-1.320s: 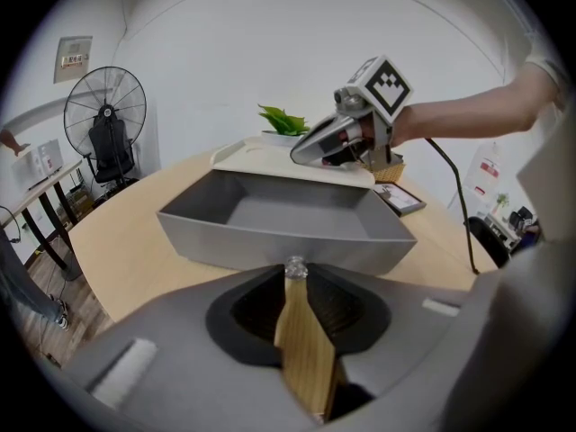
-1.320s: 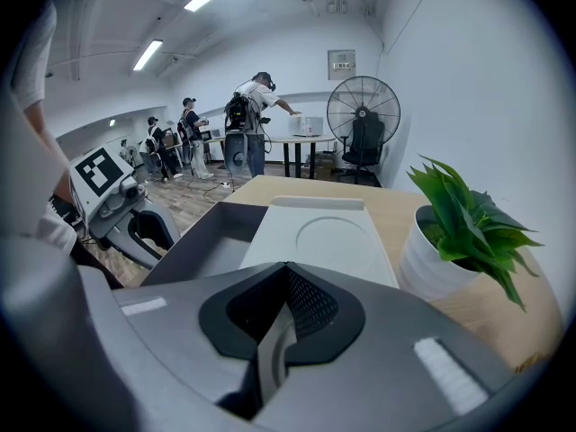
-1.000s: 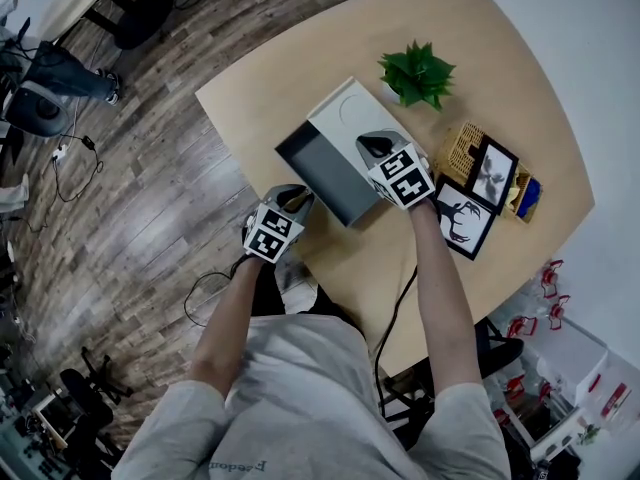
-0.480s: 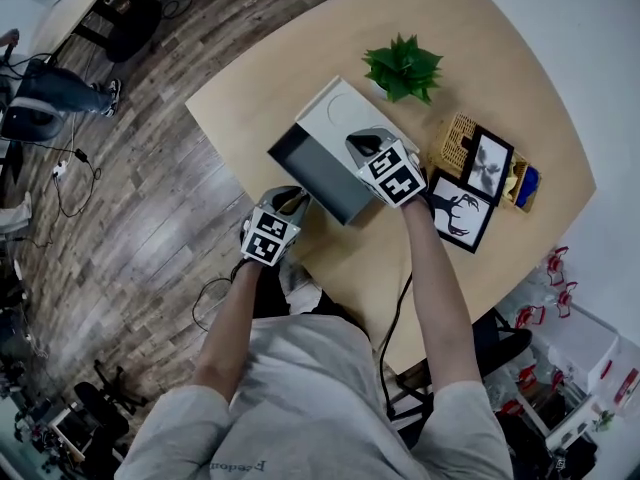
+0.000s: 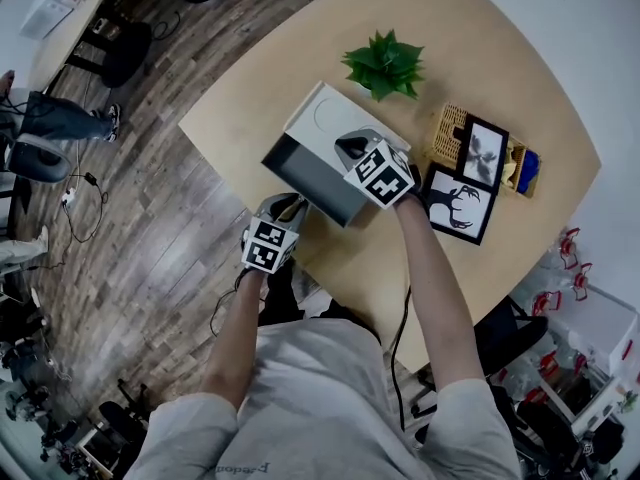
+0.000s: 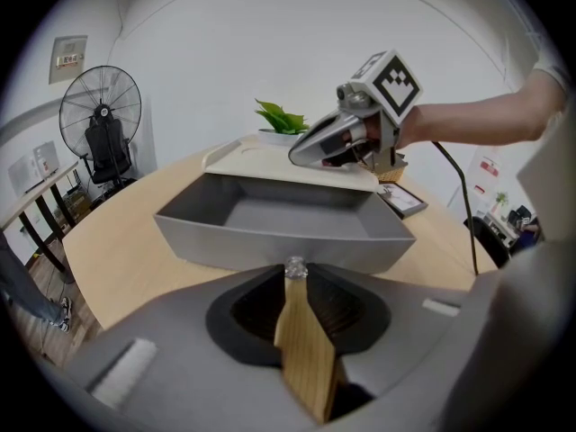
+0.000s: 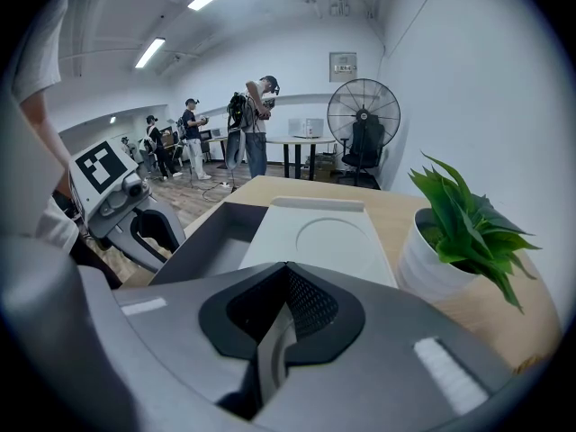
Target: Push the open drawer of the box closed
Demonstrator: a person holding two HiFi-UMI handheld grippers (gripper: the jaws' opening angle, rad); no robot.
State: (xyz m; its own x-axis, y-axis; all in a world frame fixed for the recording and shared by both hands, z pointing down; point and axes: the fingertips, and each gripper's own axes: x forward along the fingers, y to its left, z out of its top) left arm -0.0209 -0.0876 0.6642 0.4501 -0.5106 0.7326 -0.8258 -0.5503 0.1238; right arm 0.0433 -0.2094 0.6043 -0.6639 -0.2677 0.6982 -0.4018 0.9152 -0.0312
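"Drawer [image 5: 300, 171] shut yet?"

"No. It juts from the box [image 5: 345, 118] as far as a second ago, near the table's [image 5: 480, 28] left edge. Left gripper [image 5: 284, 205], clenched and empty, still waits at its front. Right gripper [image 5: 348, 149], clenched too, sits over the box top."

"Around it?"

"Plant [image 5: 382, 65] and framed pictures [image 5: 455, 203] toward the far edge, wood floor [image 5: 150, 218] below."

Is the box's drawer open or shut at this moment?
Open. The grey drawer sticks out of the white box, its empty inside showing, just ahead of the left gripper.
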